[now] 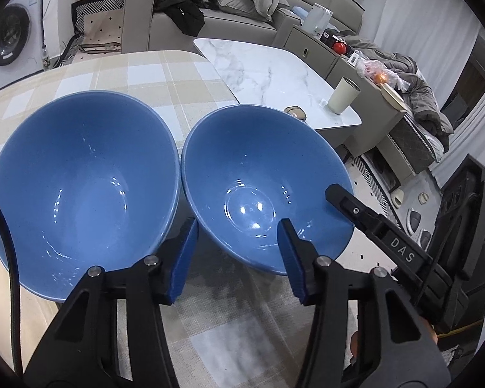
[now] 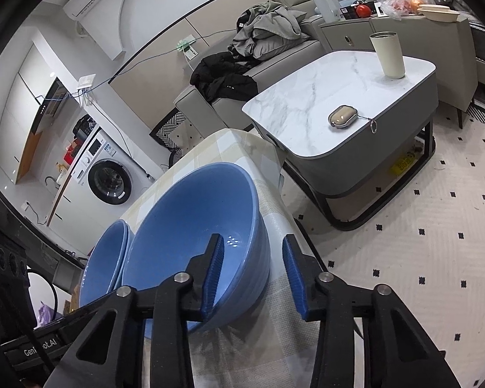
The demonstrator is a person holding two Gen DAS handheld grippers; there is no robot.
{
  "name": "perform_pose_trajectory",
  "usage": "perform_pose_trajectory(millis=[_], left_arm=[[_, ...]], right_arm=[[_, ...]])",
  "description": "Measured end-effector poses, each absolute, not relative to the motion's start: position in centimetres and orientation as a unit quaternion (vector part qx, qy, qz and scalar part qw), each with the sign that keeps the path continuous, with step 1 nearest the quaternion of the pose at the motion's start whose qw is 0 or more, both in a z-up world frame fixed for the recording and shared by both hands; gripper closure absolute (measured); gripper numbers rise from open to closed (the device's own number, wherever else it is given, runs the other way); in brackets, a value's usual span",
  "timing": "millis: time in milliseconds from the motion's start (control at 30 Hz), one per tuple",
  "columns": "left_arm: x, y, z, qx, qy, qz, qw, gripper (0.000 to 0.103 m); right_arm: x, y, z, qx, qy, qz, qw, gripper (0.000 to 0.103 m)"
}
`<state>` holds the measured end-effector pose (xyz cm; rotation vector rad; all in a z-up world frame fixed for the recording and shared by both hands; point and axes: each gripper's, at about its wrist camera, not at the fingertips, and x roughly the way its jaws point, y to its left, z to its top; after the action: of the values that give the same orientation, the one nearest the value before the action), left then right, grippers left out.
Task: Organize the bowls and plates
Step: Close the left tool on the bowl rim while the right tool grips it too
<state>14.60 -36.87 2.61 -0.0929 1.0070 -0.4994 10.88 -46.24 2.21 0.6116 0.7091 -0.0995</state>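
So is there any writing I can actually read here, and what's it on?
"DAS": on the right tongs' black arm.
"Gen…ot.AI", middle letters hidden: on the left tongs' black bar.
Washer sticker, yellow tag under the marble table: too blurred.

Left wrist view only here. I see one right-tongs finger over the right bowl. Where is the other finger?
Observer: Outside the right bowl, clear of its wall. The right tongs straddle the near rim without pressing on it.
Operator: Is the left bowl a single one?
Observer: No. The left bowl shows two rims, so it is two bowls nested.
Operator: What is the right bowl's outside like?
Observer: Faintly ribbed.
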Motion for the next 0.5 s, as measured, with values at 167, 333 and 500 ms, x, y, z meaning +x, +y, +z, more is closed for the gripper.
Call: perform_pose_trajectory(millis=[167,333,500], left_arm=[[14.7,-37.4,2.2,-0.012,0.473,-0.213,0.855,0.068],[14.5,-37.9,1.9,0.016,0.461,-0.199,0.864,0.074],[14.3,-38.2,1.8,0.031,0.449,-0.198,0.87,0.074]], right_arm=[[11.0,-45.8,2.3,0.287,0.339,-0.043,0.895,0.075],[11.2,-45.3,2.3,0.273,0.339,-0.049,0.899,0.078],[11.2,-45.2,2.4,0.265,0.338,-0.053,0.902,0.079]])
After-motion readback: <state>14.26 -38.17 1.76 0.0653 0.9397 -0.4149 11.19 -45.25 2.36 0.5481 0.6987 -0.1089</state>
